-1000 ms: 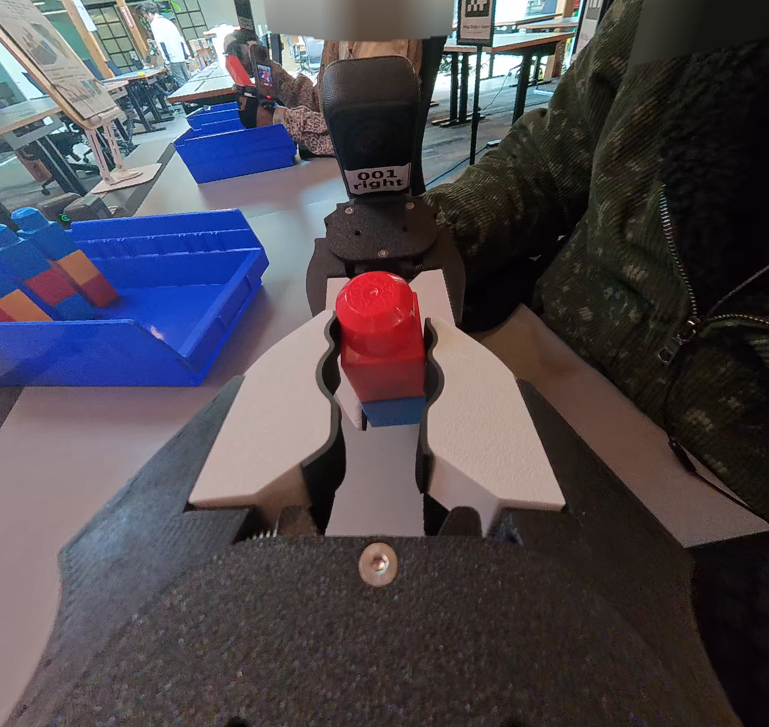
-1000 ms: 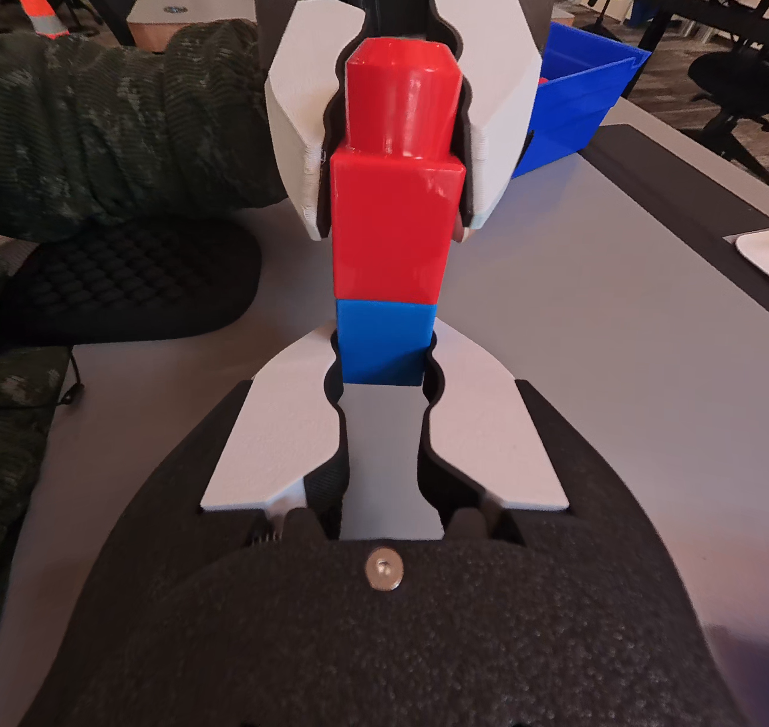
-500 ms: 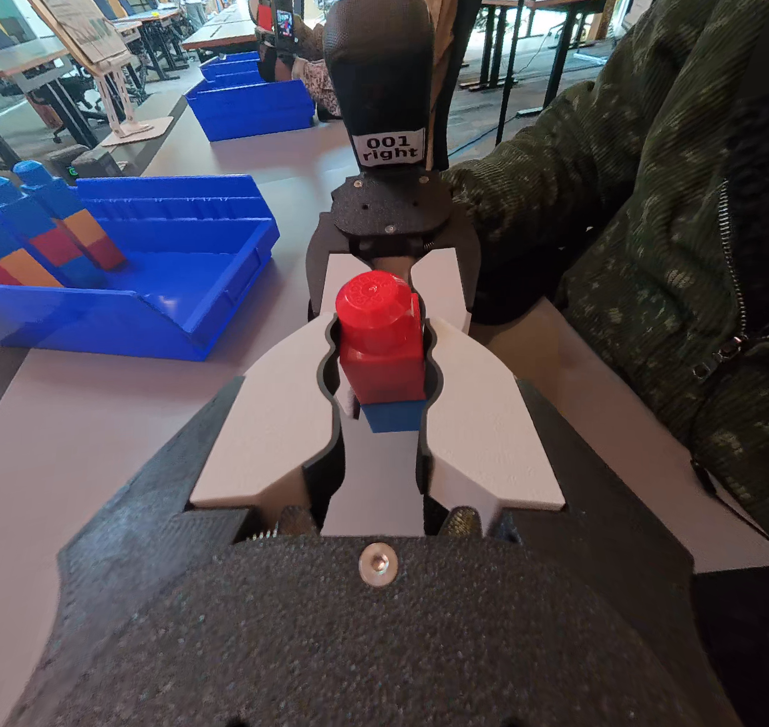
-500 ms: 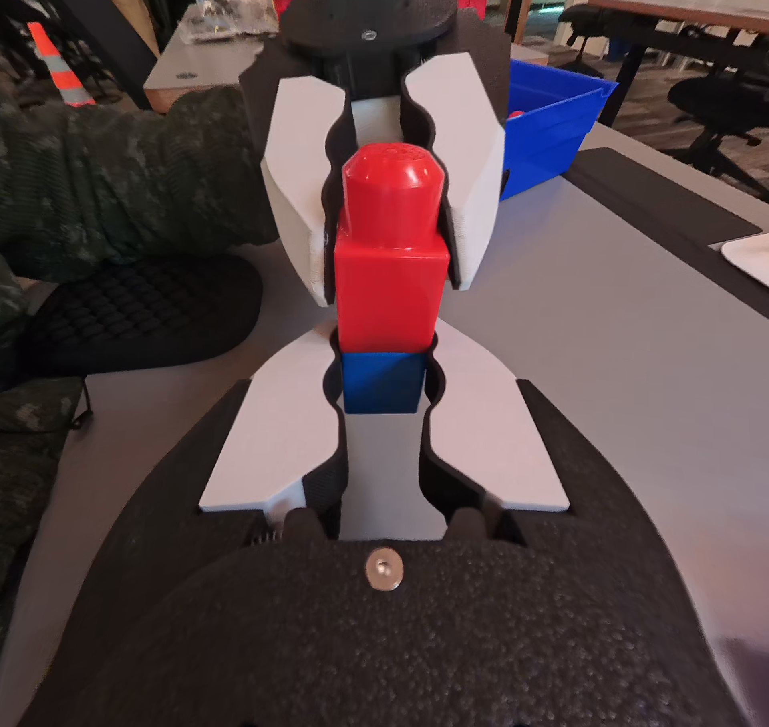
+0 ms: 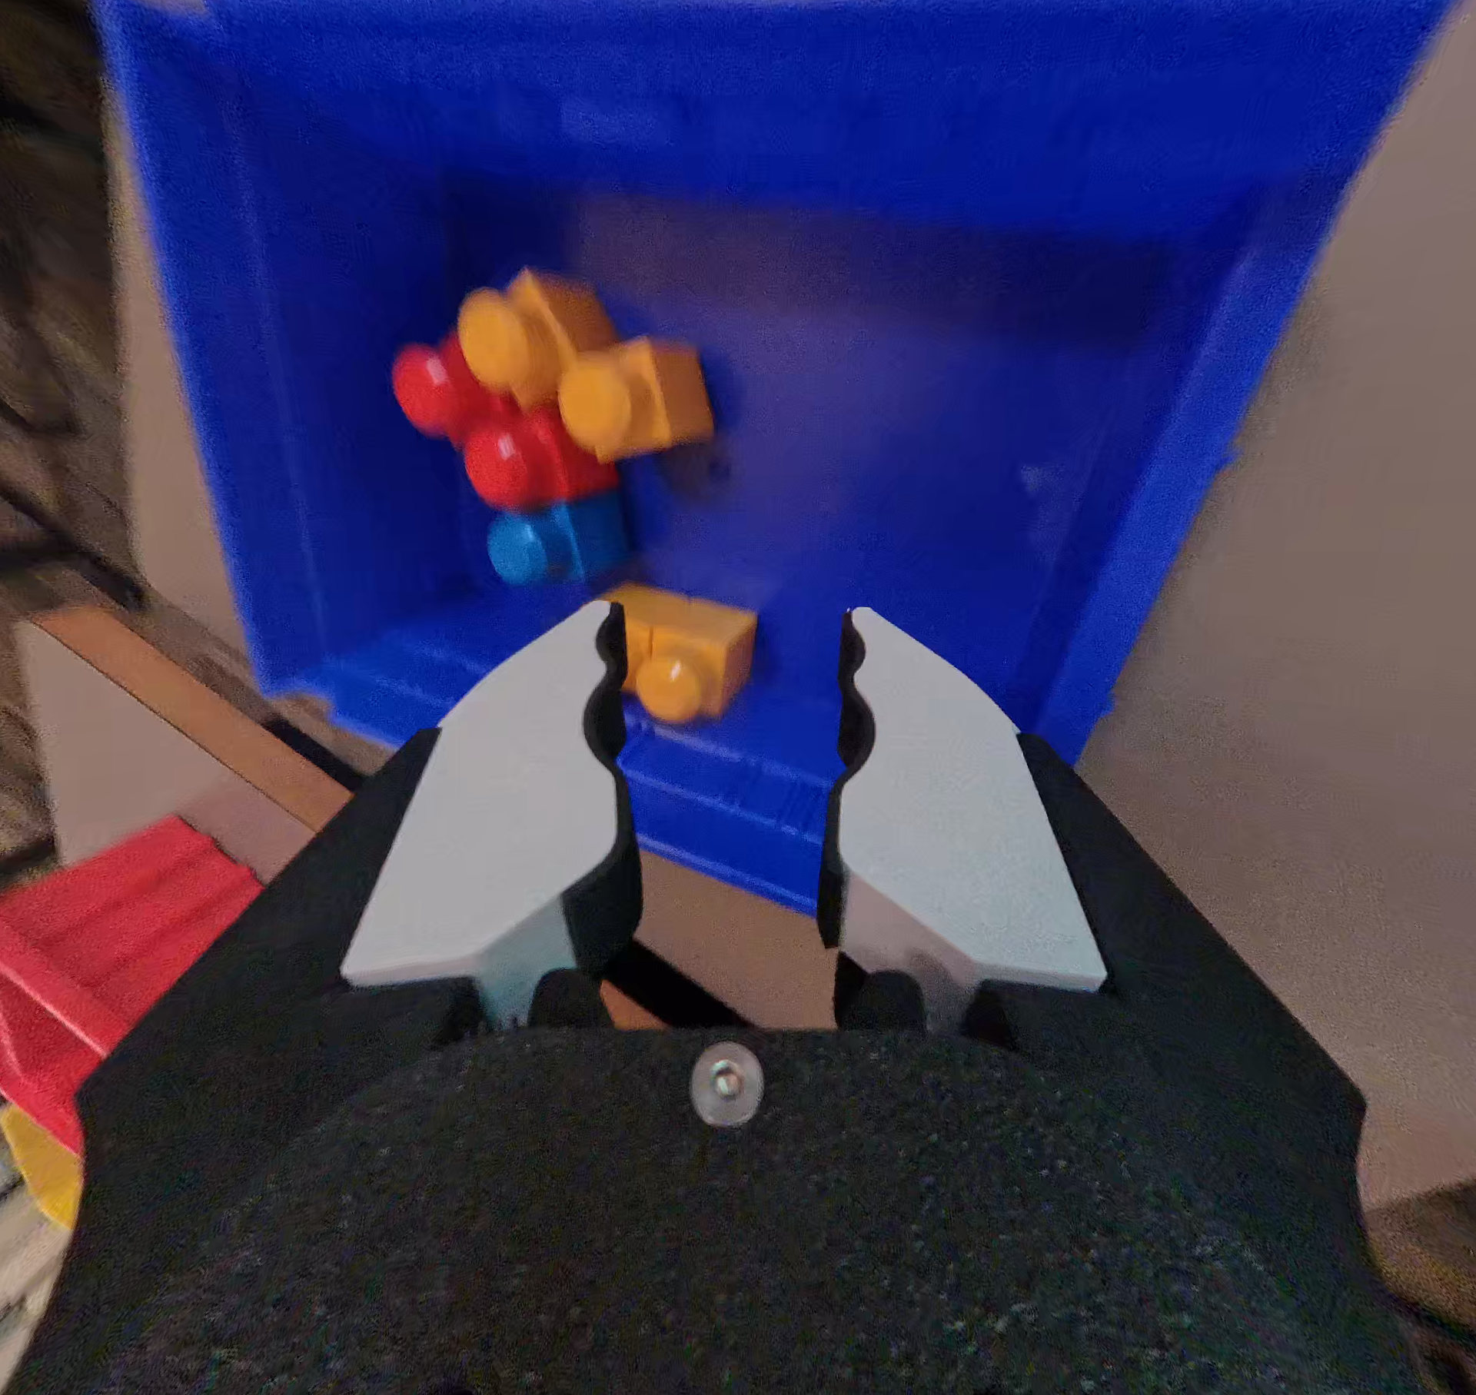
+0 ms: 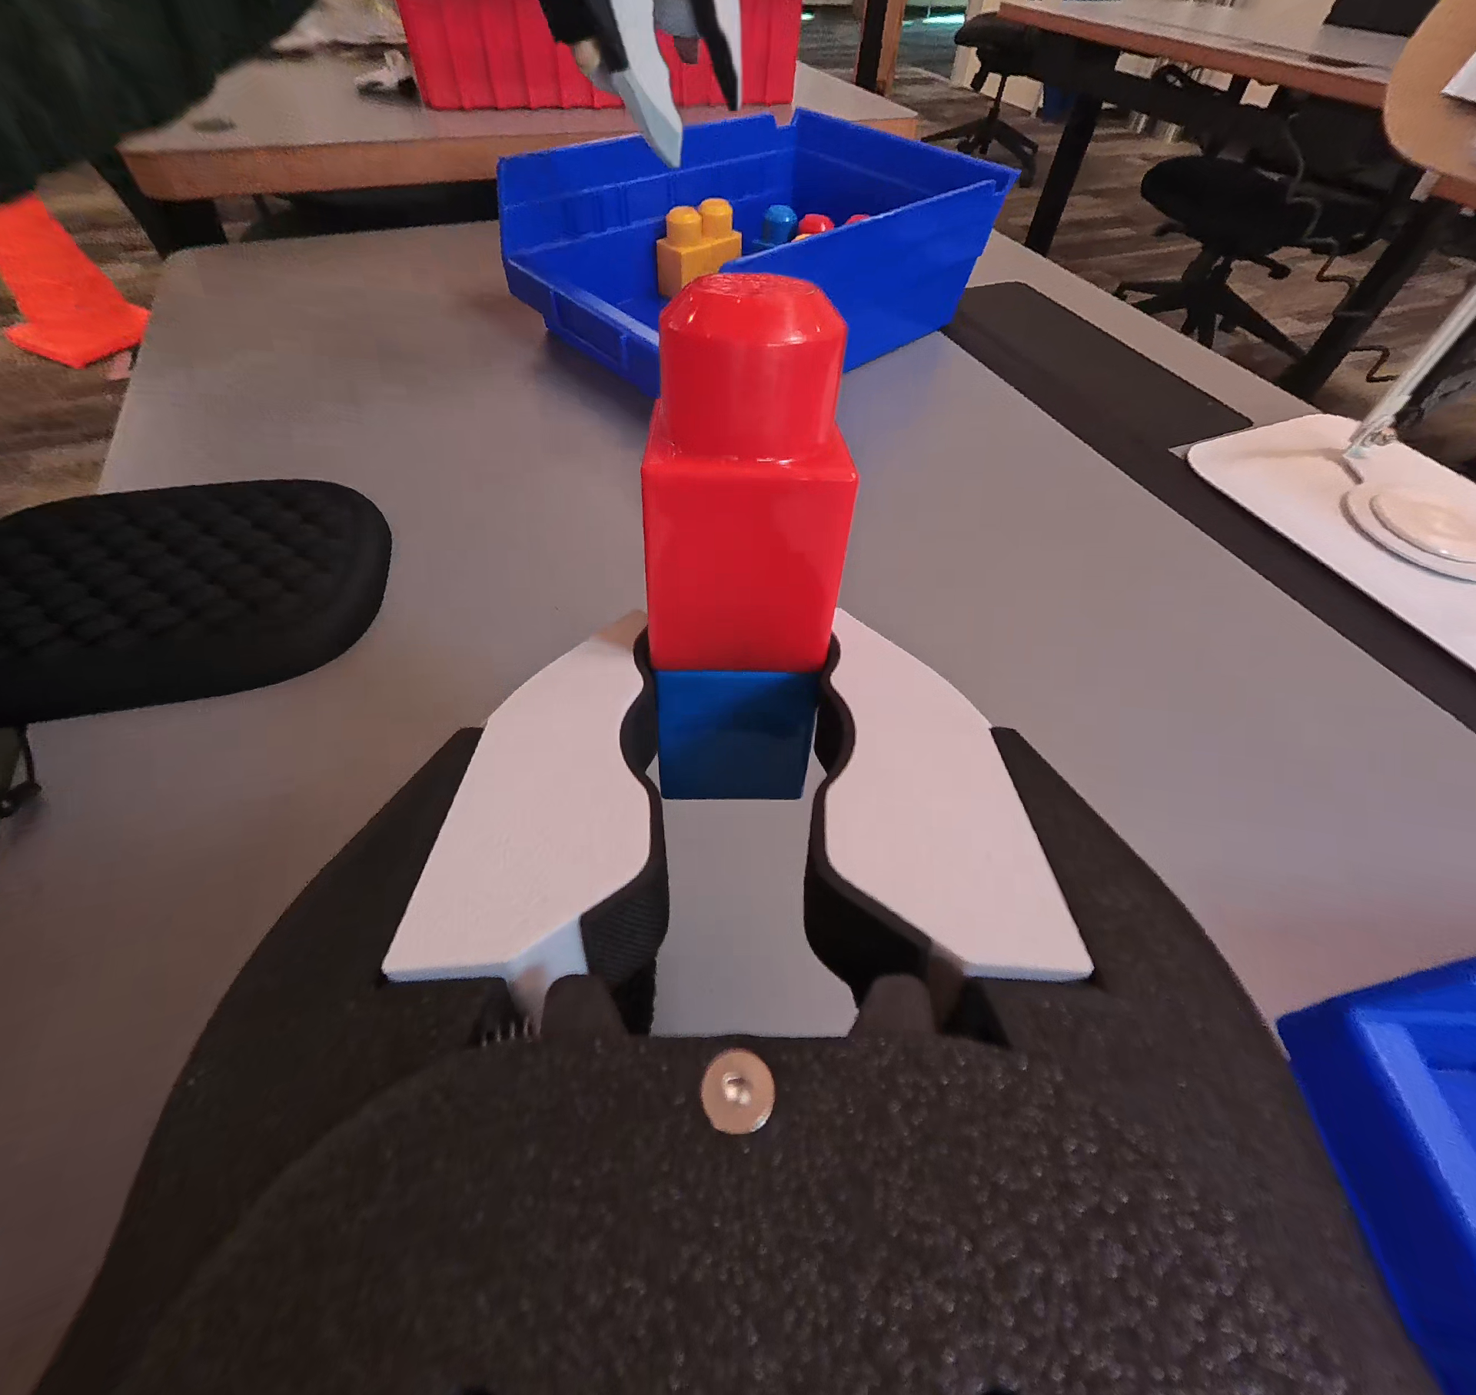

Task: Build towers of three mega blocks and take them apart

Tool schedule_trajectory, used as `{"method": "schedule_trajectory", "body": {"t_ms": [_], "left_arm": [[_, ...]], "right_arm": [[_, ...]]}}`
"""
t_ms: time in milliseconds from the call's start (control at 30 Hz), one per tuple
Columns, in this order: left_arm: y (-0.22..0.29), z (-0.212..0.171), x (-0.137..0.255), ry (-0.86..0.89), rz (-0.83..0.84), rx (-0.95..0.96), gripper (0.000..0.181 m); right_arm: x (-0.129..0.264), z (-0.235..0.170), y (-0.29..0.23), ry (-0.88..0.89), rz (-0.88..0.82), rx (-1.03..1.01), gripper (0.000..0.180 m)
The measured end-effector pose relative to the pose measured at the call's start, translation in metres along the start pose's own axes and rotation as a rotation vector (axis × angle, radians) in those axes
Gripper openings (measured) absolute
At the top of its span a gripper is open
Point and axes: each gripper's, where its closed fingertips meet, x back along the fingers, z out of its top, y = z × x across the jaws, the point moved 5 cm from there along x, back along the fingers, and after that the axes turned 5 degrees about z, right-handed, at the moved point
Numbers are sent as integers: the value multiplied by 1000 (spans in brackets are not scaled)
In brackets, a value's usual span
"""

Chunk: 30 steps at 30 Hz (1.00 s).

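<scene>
Blocks (image 6: 743, 542) clamped between right gripper (image 6: 736, 686) fingertips.

No legible text, labels, brands, numbers or signs found on any surface in either view.

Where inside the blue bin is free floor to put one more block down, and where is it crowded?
The blue bin has bare floor on the image-right half, between the loose orange block and the right wall. The image-left side is crowded with a cluster of red, orange and blue blocks. The open left gripper hovers above.
</scene>
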Motion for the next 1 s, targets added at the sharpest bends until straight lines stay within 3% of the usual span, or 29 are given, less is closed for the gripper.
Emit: {"method": "schedule_trajectory", "body": {"t_ms": [167, 267, 567, 733, 867, 1000], "left_arm": [[-2, -38, -57, -245, -74, 7, 60], [-6, -50, -76, -394, -50, -53, 56], [1, -53, -101, -538, 19, -251, 41], [-1, -23, -55, -421, 92, -267, 40], [15, 42, 25, -63, 167, -251, 40], [87, 116, 89, 315, 119, -391, 40]], "right_arm": [[-6, -9, -5, -55, 5, 30, 36], [-5, -11, -1, -55, -5, 11, 36], [-4, -14, 5, -51, -3, -26, 36], [0, -14, 10, -60, -34, -39, 36], [2, -17, 17, -101, -75, -98, 36], [2, -16, 17, -105, -86, -99, 36]]}}
